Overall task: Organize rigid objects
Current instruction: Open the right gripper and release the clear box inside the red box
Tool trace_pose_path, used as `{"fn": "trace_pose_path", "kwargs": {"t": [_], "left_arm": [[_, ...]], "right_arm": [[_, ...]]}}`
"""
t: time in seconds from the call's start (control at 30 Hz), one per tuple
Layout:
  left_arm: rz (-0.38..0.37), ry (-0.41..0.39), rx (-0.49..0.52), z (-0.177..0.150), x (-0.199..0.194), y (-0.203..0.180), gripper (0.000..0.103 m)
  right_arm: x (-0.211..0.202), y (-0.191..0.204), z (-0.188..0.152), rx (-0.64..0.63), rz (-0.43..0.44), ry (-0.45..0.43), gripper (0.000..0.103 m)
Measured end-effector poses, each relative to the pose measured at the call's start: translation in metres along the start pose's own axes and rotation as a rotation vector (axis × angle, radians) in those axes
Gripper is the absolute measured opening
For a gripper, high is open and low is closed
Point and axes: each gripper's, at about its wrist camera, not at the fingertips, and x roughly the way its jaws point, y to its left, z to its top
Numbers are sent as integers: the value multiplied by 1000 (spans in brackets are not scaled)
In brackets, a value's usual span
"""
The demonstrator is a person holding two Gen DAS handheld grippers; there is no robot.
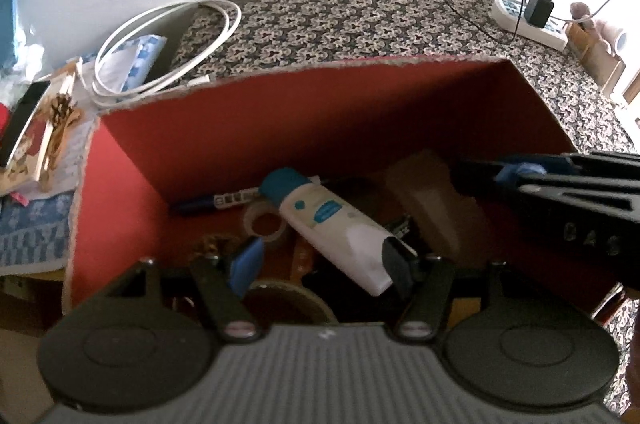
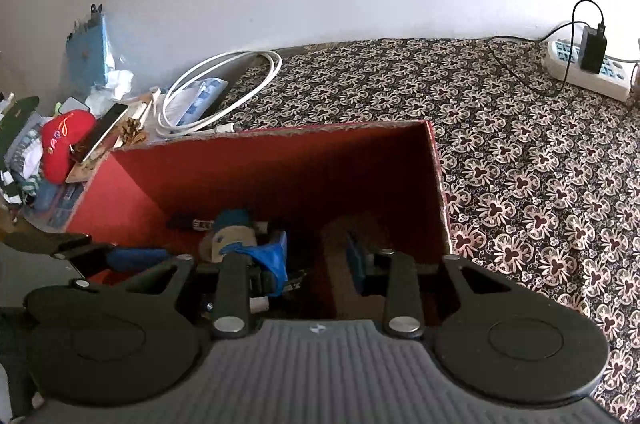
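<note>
A red cardboard box [image 1: 248, 127] sits on the patterned cloth; it also shows in the right wrist view [image 2: 280, 163]. Inside lie a white tube with a blue cap [image 1: 328, 220], a blue marker [image 1: 212, 201], a clear tape roll [image 1: 264, 224], a brown block [image 1: 436, 199] and dark items. My left gripper [image 1: 326, 260] is open, low inside the box, its fingers on either side of the tube's lower end. My right gripper [image 2: 316, 252] is open inside the box beside the brown block [image 2: 344, 256]. The right gripper also shows in the left wrist view [image 1: 520, 175].
A coiled white cable [image 1: 168, 43] lies behind the box. Books, a phone and papers [image 1: 44, 127] pile at the left, with a red cap [image 2: 64, 143]. A power strip with a black charger [image 2: 588, 59] sits at the far right on the patterned cloth [image 2: 520, 163].
</note>
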Motion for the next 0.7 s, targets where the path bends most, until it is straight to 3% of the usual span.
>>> {"fn": "trace_pose_path", "kwargs": {"t": [0.7], "left_arm": [[6,8,-41,0,1,2,65]], "right_arm": [[15,3,-6,38,-37,-35,10]]}}
